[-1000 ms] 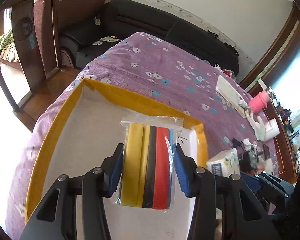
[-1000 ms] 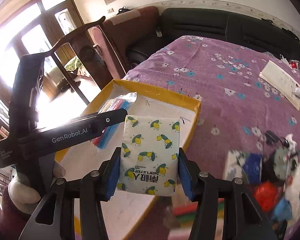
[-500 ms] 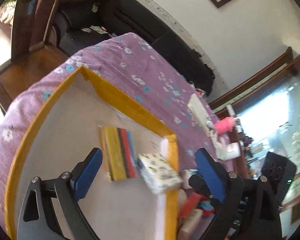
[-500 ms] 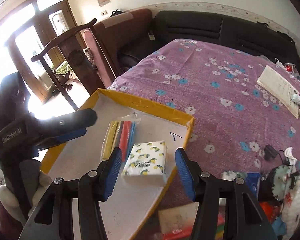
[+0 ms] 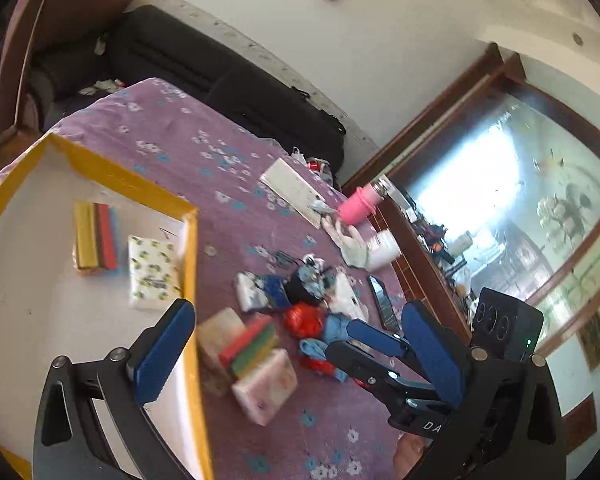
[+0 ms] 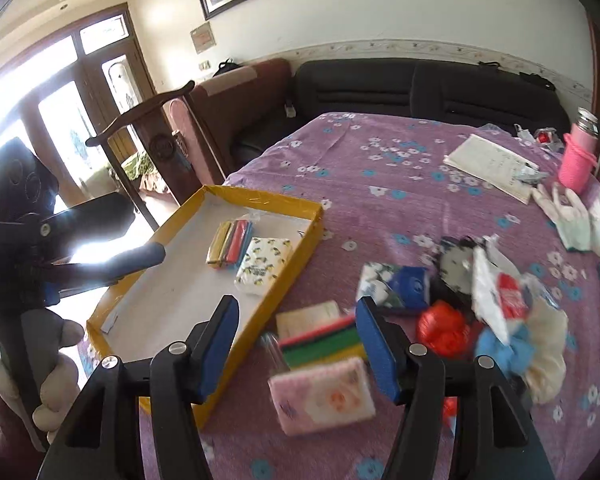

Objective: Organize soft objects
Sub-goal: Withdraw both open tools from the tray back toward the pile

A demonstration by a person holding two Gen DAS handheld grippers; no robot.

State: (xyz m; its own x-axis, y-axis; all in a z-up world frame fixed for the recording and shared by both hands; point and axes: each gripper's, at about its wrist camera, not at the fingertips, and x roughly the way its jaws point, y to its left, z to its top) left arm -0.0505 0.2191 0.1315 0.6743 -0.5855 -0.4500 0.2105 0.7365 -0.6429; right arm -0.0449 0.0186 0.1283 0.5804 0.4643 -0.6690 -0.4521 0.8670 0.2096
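two soft items already lie side by side in the yellow-rimmed tray (image 6: pixel 314 222): the bag of coloured strips (image 6: pixel 229 243) and the lemon-print tissue pack (image 6: pixel 263 265). both tools are empty, jaws just widened; the left tool (image 5: pixel 296 354) gapes wide, the right tool (image 6: pixel 296 350) is partly open. the pile on the purple tabletop (image 6: pixel 380 168), including the pink tissue pack (image 6: pixel 322 398) and striped sponges (image 6: pixel 320 346), remains.

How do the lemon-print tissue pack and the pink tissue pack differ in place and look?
The lemon-print tissue pack lies inside the yellow-rimmed tray; the pink tissue pack lies outside it, on the purple cloth. The lemon-print pack is white with small yellow fruits; the pink one shows a pale picture, too blurred to read. Both are soft, flat and rectangular, and neither is gripped.
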